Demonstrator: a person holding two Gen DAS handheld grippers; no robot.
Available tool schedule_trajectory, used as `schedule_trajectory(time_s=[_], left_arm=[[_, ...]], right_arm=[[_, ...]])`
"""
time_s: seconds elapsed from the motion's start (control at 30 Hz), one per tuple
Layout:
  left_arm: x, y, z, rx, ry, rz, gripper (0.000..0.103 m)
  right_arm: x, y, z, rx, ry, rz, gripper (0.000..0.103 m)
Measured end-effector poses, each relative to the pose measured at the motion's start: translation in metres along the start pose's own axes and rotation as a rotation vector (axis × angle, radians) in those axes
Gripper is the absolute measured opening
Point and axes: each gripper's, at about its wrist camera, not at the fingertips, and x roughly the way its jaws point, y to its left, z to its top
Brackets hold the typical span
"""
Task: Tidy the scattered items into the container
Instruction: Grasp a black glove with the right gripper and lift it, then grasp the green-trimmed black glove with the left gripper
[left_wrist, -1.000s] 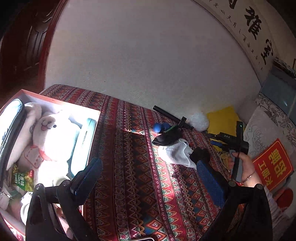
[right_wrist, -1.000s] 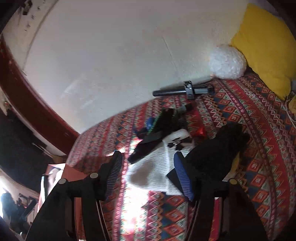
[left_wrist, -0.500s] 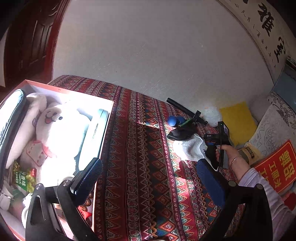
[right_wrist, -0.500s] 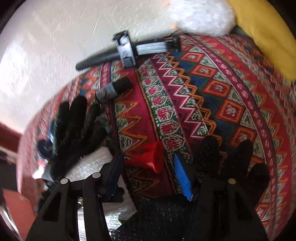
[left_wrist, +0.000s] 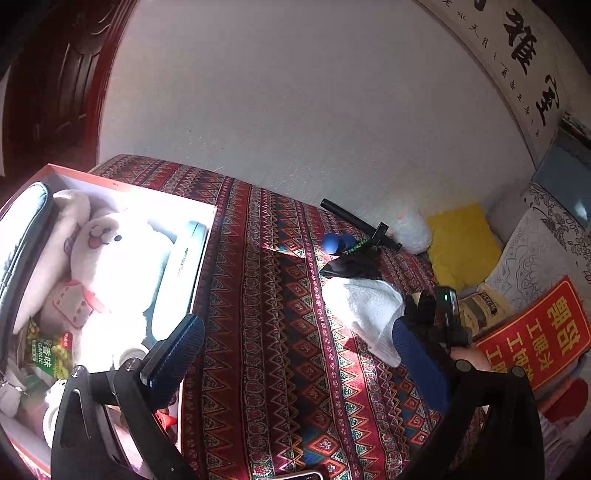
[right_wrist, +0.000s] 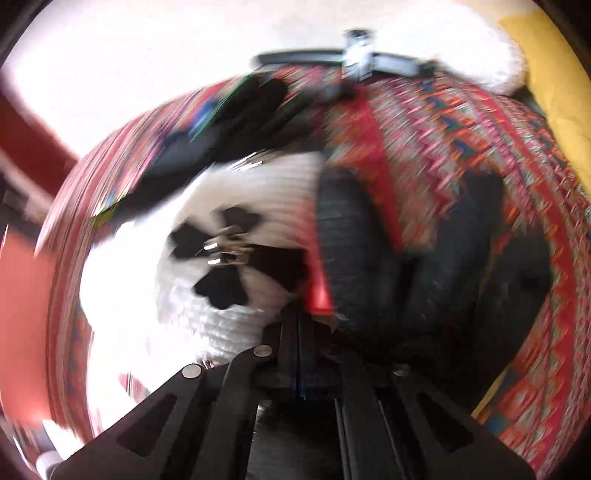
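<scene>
An open red box (left_wrist: 122, 184) at the left holds a white plush bear (left_wrist: 107, 258) and snack packs. My left gripper (left_wrist: 295, 328) hangs open above the patterned bed cover, holding nothing. A white knit hat (left_wrist: 365, 306) and a black glove (left_wrist: 351, 267) lie mid-bed. The right wrist view is blurred. There my right gripper (right_wrist: 314, 325) points steeply down with jaws shut, and the wide end of a small red cone (right_wrist: 319, 291) sits pinched at its tips. Another black glove (right_wrist: 354, 240) lies against it, with the hat (right_wrist: 258, 199) to its left. Its housing (left_wrist: 447, 306) shows beside a hand.
A blue ball (left_wrist: 330, 243), a black rod (left_wrist: 354, 221) and a white fluffy ball (left_wrist: 410, 230) lie near the wall. A yellow cushion (left_wrist: 461, 247), a patterned pillow (left_wrist: 535, 258) and a red sign (left_wrist: 535, 332) crowd the right side.
My right gripper dropped toward the bed, rolled, and went from open around the red cone to shut. The left gripper stayed nearly still and open.
</scene>
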Motion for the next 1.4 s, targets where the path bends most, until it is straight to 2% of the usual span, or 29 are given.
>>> schedule_trajectory(time_s=[0.07,0.13,0.17,0.2,0.23,0.3,0.37,0.4,0.47,0.5,0.53,0.57,0.6,0.67,0.73,0.77,0.8,0.83,0.87,0.93,1.07,1.17,1.3,1.33,1.4], left_arm=[[-0.003,0.003,0.001,-0.008,-0.004,-0.006,0.102],[-0.007,0.006,0.001,-0.019,-0.012,-0.013,0.102],[-0.009,0.007,0.001,-0.023,-0.015,-0.016,0.102],[-0.011,0.008,0.001,-0.025,-0.017,-0.017,0.102],[-0.012,0.009,0.001,-0.026,-0.019,-0.015,0.102],[-0.014,0.011,0.001,-0.025,-0.018,-0.011,0.102],[-0.014,0.011,-0.001,-0.026,-0.015,-0.009,0.102],[-0.013,0.010,-0.001,-0.025,-0.011,-0.010,0.102],[-0.010,0.008,-0.003,-0.017,-0.003,-0.009,0.102],[-0.009,0.006,-0.003,-0.011,0.000,-0.008,0.102],[-0.008,0.004,-0.004,-0.004,0.003,-0.008,0.102],[-0.006,0.002,-0.004,0.004,0.004,-0.007,0.102],[-0.005,0.000,-0.004,0.011,0.006,-0.008,0.102],[-0.003,-0.005,-0.004,0.020,0.009,-0.013,0.102],[-0.002,-0.007,-0.005,0.022,0.009,-0.012,0.102],[-0.002,-0.007,-0.005,0.023,0.010,-0.011,0.102],[-0.002,-0.008,-0.005,0.024,0.010,-0.011,0.102],[-0.003,-0.008,-0.005,0.026,0.010,-0.012,0.102],[-0.004,-0.008,-0.005,0.029,0.010,-0.011,0.102],[-0.006,-0.006,-0.005,0.027,0.005,-0.012,0.102],[-0.003,-0.006,-0.007,-0.001,0.023,-0.045,0.102],[0.005,-0.018,-0.013,0.023,0.049,-0.046,0.102],[0.031,-0.050,-0.016,0.093,0.100,-0.041,0.102],[0.043,-0.061,-0.012,0.101,0.114,-0.049,0.102],[0.079,-0.087,0.001,0.119,0.167,-0.087,0.102]], right_arm=[[-0.005,0.037,-0.038,-0.117,-0.006,-0.020,0.001],[-0.021,0.077,-0.074,-0.226,-0.074,-0.036,0.002],[-0.031,0.094,-0.091,-0.257,-0.106,0.001,0.002],[-0.043,0.107,-0.107,-0.264,-0.132,0.077,0.004],[-0.055,0.116,-0.121,-0.250,-0.156,0.139,0.009],[-0.081,0.118,-0.141,-0.181,-0.216,0.183,0.010],[-0.109,0.093,-0.147,-0.046,-0.298,0.184,0.011],[-0.122,0.073,-0.145,0.039,-0.352,0.176,0.015],[-0.138,0.028,-0.133,0.202,-0.457,0.092,0.048],[-0.140,0.008,-0.122,0.279,-0.494,0.011,0.092],[-0.138,-0.014,-0.114,0.350,-0.506,-0.054,0.102],[-0.130,-0.034,-0.108,0.411,-0.482,-0.071,0.102],[-0.121,-0.053,-0.102,0.463,-0.449,-0.043,0.102],[-0.087,-0.069,-0.098,0.532,-0.377,0.078,0.101],[-0.050,-0.080,-0.112,0.605,-0.282,0.197,0.041],[-0.050,-0.083,-0.124,0.658,-0.314,0.239,0.039],[-0.060,-0.083,-0.132,0.693,-0.318,0.299,0.024],[-0.075,-0.082,-0.137,0.702,-0.359,0.366,0.020],[-0.096,-0.078,-0.140,0.674,-0.424,0.391,0.017],[-0.141,-0.061,-0.150,0.602,-0.538,0.381,0.013],[-0.204,-0.039,-0.181,0.573,-0.714,0.494,0.013],[-0.224,-0.043,-0.191,0.617,-0.799,0.671,0.013],[-0.225,-0.047,-0.179,0.652,-0.911,0.912,0.013],[-0.212,-0.053,-0.166,0.654,-0.928,0.955,0.013],[-0.206,-0.059,-0.158,0.652,-0.953,0.983,0.013]])
